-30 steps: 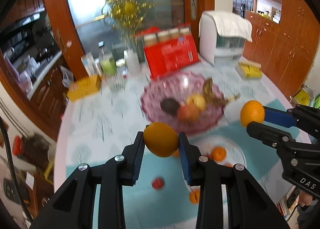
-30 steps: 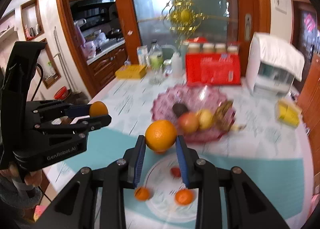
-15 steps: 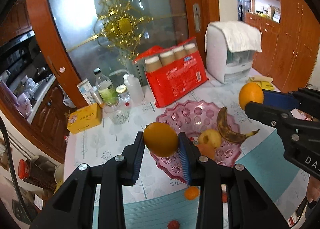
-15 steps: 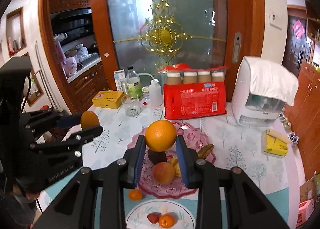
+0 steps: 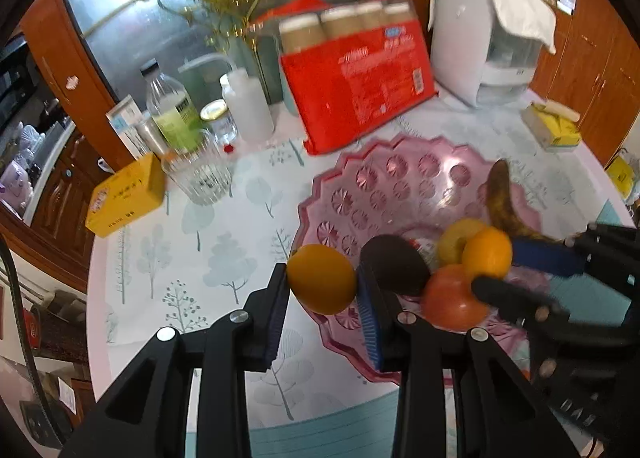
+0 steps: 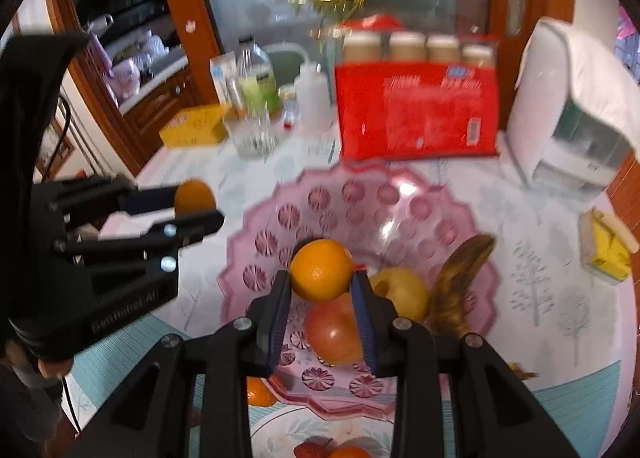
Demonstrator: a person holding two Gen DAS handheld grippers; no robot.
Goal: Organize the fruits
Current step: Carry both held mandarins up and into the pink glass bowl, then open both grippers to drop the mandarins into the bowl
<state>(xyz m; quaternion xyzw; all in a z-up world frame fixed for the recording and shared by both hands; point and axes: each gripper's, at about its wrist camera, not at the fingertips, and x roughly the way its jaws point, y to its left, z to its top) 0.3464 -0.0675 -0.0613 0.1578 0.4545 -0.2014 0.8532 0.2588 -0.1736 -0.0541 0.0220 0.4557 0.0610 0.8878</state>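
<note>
Each gripper, left (image 5: 322, 290) and right (image 6: 322, 298), was clamped across a firm, round orange (image 5: 321, 279) (likely to roll) above the bowl (image 5: 340, 194).

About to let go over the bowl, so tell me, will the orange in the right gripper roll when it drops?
Likely yes: the orange is round and firm, so it may roll off the apple beneath. The pink bowl probably contains it, given its raised scalloped rim.
</note>
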